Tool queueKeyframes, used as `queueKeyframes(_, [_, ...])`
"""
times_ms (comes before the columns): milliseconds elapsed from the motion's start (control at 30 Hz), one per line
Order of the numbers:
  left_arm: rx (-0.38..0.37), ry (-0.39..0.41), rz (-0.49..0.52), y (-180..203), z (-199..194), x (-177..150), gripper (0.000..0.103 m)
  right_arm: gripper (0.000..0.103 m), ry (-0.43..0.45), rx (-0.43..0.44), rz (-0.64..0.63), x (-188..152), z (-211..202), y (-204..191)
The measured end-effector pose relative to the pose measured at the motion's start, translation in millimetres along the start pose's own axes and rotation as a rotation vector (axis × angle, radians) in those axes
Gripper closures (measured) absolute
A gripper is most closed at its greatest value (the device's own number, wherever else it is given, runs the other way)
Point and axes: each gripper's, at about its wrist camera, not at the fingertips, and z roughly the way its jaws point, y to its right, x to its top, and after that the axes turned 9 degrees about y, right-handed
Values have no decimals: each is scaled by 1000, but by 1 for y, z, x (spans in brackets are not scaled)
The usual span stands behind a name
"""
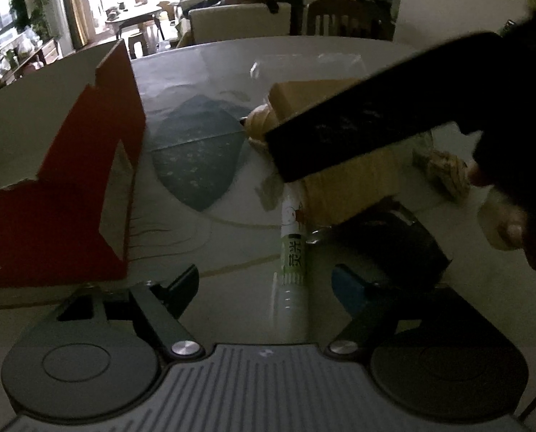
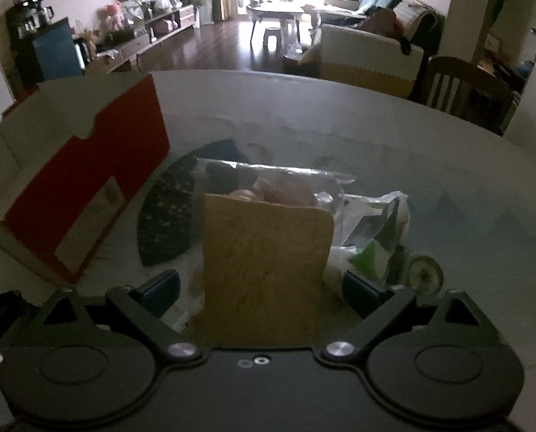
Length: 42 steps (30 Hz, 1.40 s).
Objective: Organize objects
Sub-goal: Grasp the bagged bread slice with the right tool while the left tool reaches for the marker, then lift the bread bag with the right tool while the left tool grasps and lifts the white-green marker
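Note:
A white and green glue stick (image 1: 292, 252) lies on the table, pointing away from me, between the fingers of my left gripper (image 1: 264, 282), which is open. A tan cardboard box (image 2: 264, 244) stands upright between the spread fingers of my right gripper (image 2: 260, 288), also open, with a gap on each side. The same tan box (image 1: 347, 187) appears in the left wrist view, partly hidden by the black body of the right tool (image 1: 358, 122). An open red box (image 1: 70, 216) stands at the left, and the red box (image 2: 88, 194) shows in the right wrist view too.
Behind the tan box lie a clear plastic bag (image 2: 278, 187) and a white and green bag (image 2: 372, 230), with a round roll end (image 2: 426, 273) beside them. A beige plush toy (image 1: 260, 122) and a hand (image 1: 502, 223) are near. The table (image 2: 448, 187) has chairs beyond.

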Motion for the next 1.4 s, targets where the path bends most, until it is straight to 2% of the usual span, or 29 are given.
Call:
queueKeyframes(100, [-15,-10,10,1,4,-2,37,7,-10,-8,-2,-1,7,-1])
queueKeyframes(233, [-23,-2,19,2,5,-3,46,15,-23,-11,2,-3,10,-1])
queueKeyframes(333, [-25,8,32,3,10,-2,59,22,-29,-13,3,-2,12,-3])
queueKeyframes(400, [-40,11,43,5,9,-2,71,28,-30,-11,3,-1,11,-2])
queueKeyframes(433, [-45,11,49,6,9,-2,72,30,-30,-10,2,0,11,-2])
queueKeyframes(500, [-51,11,51,7,9,-1,82,30,-33,3,5,0,9,0])
queueKeyframes(767, [-98,13,-2,-3,4,-1,83,31,-37,4,38,3,-13,6])
queueKeyframes(1200, [-131,99,-83,-22,-41,6,83,32,-22,42,49,18,-65,10])
queueKeyframes(1267, [-136,113,-106,-27,-48,9,88,32,-11,45,40,22,-73,8])
queueKeyframes(1400, [-137,139,-130,-37,-60,14,89,32,-15,60,31,29,-82,5])
